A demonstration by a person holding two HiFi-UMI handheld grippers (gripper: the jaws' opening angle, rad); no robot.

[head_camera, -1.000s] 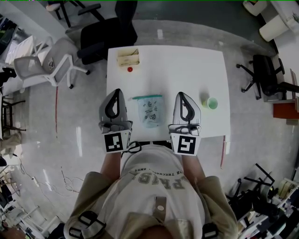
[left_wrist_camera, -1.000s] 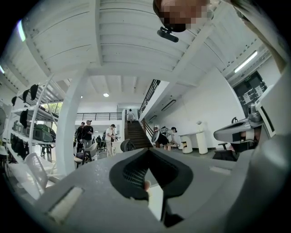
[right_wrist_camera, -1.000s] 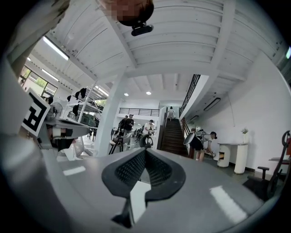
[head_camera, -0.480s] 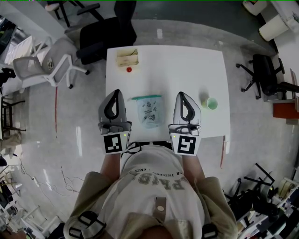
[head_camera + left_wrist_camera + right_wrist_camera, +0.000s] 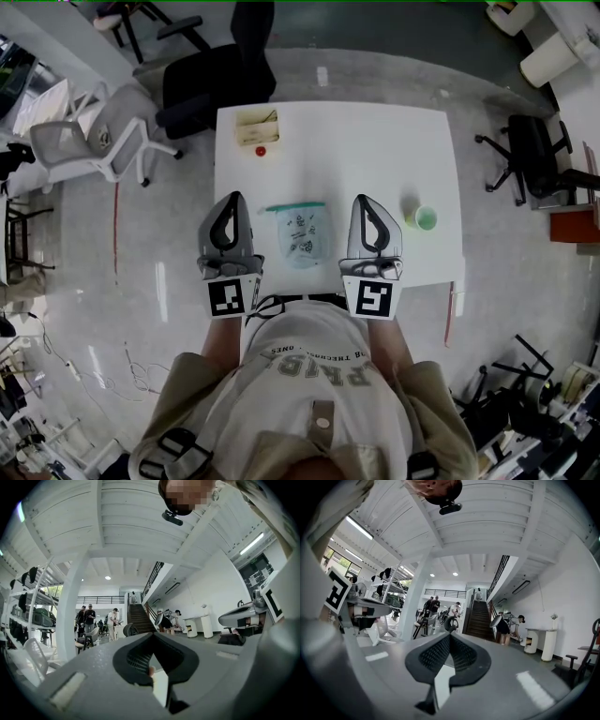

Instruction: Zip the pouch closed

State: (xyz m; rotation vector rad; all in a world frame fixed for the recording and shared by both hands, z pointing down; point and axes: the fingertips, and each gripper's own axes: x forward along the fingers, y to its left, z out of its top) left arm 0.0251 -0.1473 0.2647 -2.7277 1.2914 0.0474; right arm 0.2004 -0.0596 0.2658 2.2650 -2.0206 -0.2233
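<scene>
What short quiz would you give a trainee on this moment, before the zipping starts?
1. True or false: the left gripper is shut on the pouch.
2. Which thing stands on the table to the right of the right gripper in the head view? A) a plate B) a green cup C) a bottle
3. Fill in: the pouch lies ___ the two grippers.

Key
1. False. Both grippers are shut and hold nothing; the pouch lies untouched.
2. B
3. between
</scene>
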